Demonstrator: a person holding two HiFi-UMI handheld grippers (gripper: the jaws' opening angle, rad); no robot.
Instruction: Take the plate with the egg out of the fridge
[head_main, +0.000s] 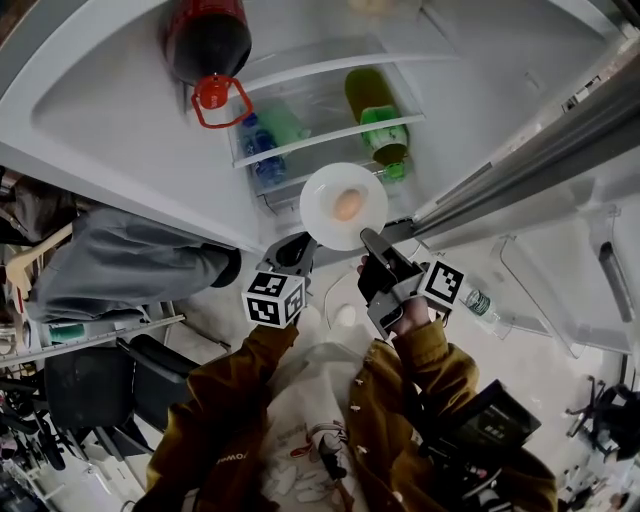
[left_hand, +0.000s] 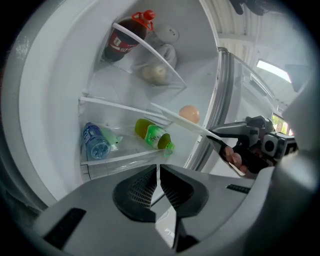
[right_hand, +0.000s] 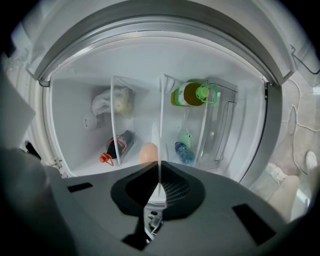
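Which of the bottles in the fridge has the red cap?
The dark cola bottle with the red label: its cap is red. The yellow-green bottle has a green cap, and the small water bottle is blue.

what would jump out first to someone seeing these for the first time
The white plate carrying one brown egg, dead centre of the head view before the open fridge, pinched at its rim by the right gripper. Then the dark cola bottle with its red cap at top left, and the yellow-green bottle lying inside, beyond the plate.
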